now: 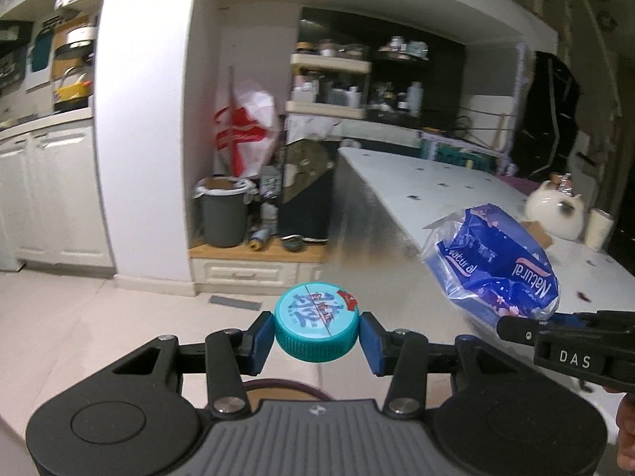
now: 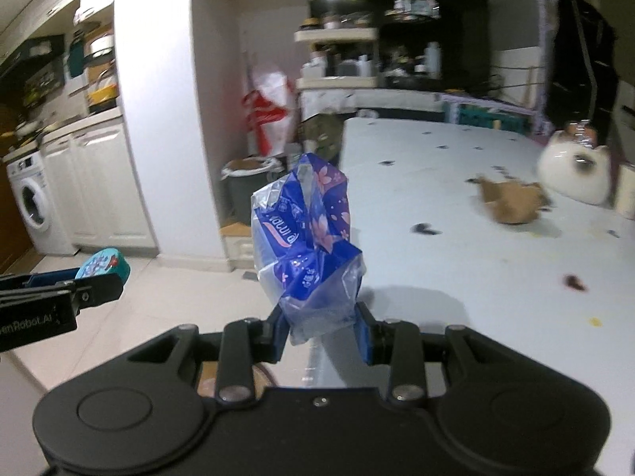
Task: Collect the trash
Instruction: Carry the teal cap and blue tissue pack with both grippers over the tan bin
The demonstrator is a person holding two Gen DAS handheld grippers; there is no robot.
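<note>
My left gripper (image 1: 316,335) is shut on a teal plastic lid (image 1: 316,327) with a printed top, held flat-side toward the camera over the pale floor. The lid (image 2: 104,265) and the left gripper's fingers (image 2: 63,291) also show at the left of the right wrist view. My right gripper (image 2: 320,333) is shut on a crumpled blue and clear plastic wrapper (image 2: 307,246) that stands up above the pads. In the left wrist view the wrapper (image 1: 492,261) hangs at the right, above the right gripper's fingers (image 1: 563,331). A grey trash bin (image 1: 222,214) (image 2: 246,190) with a liner stands ahead by the wall.
A white table (image 2: 456,206) stretches to the right, bearing a brown paper scrap (image 2: 512,204), a white round teapot (image 2: 571,174) and small dark bits. A red and white bag (image 1: 246,131) hangs above the bin. White cabinets (image 1: 47,194) and a washing machine (image 2: 31,202) stand at left.
</note>
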